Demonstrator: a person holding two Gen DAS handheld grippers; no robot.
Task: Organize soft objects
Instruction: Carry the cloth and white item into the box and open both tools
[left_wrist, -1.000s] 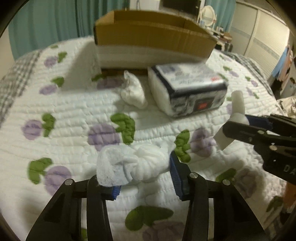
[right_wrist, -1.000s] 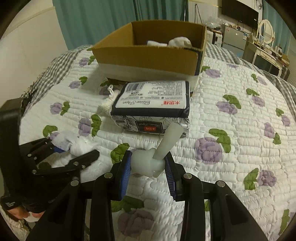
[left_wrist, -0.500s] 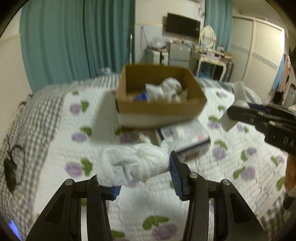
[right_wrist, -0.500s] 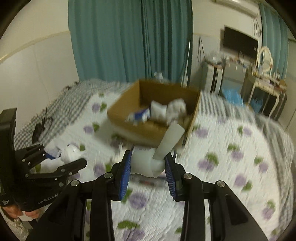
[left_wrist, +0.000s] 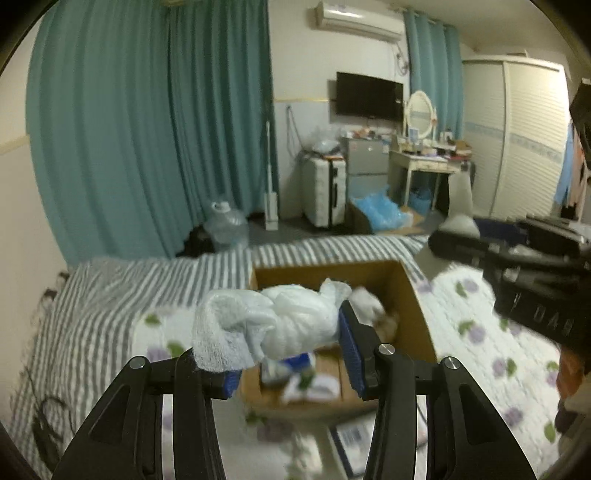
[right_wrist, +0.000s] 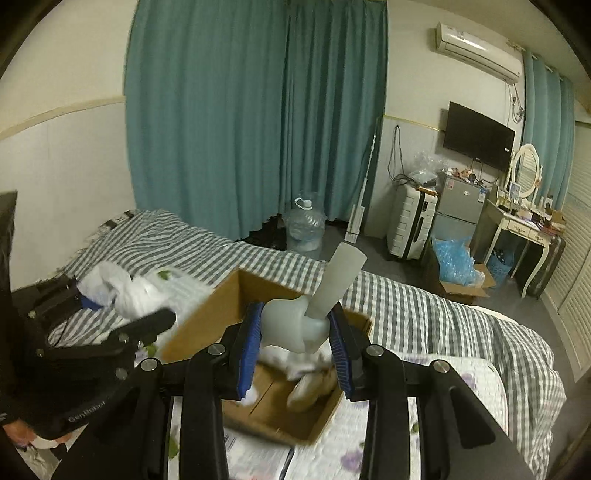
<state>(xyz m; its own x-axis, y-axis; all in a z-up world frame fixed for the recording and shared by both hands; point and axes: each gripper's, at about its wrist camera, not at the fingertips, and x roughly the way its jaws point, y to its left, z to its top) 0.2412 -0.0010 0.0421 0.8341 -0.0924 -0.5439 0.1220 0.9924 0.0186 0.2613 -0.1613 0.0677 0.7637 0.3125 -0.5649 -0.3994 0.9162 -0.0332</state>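
My left gripper (left_wrist: 291, 354) is shut on a knotted white cloth bundle (left_wrist: 273, 325) and holds it in the air over the near edge of an open cardboard box (left_wrist: 417, 314) on the bed. The box holds several white soft items (left_wrist: 365, 301). My right gripper (right_wrist: 295, 350) is shut on a pale grey soft piece with a flat stem (right_wrist: 314, 314) and holds it above the same box (right_wrist: 207, 317). The left gripper and its cloth also show in the right wrist view (right_wrist: 118, 291). The right gripper shows in the left wrist view (left_wrist: 517, 266), at the right.
The bed has a floral white quilt (left_wrist: 491, 332) and a grey striped blanket (left_wrist: 110, 291). A wrapped tissue pack (right_wrist: 255, 458) lies in front of the box. Behind the bed are teal curtains (left_wrist: 147, 129), a water jug (right_wrist: 304, 229), a suitcase (right_wrist: 410, 221) and a dressing table (right_wrist: 517, 225).
Both grippers rose from the quilt and moved forward with their loads. They now hang over the box, which lay further ahead before. The tissue pack has dropped to the bottom of the views.
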